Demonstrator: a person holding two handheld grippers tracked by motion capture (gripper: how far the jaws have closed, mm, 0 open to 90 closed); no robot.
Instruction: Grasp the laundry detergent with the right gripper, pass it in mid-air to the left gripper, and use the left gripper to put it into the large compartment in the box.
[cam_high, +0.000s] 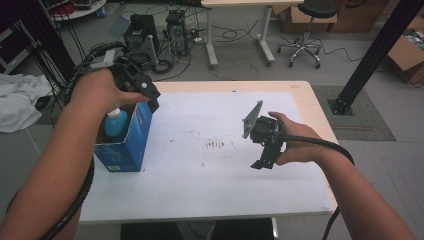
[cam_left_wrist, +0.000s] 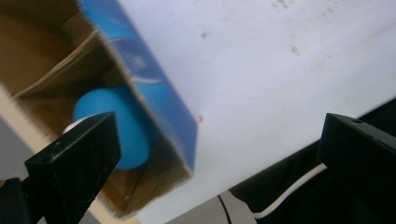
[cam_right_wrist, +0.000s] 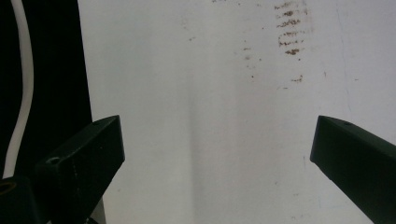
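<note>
Over the open blue cardboard box (cam_high: 131, 137) at the table's left edge we hold our left gripper (cam_high: 150, 97), jaws spread wide with nothing between them. Blue plastic bottle with white cap (cam_high: 115, 123) stands inside the box, below the jaws. Our right gripper (cam_high: 263, 162) hangs over the bare white tabletop (cam_high: 210, 175), jaws wide apart, empty.

1 blue box (cam_high: 127, 137), 1 blue bottle (cam_high: 116, 123), 2 grippers, 1 white table (cam_high: 210, 175).
</note>
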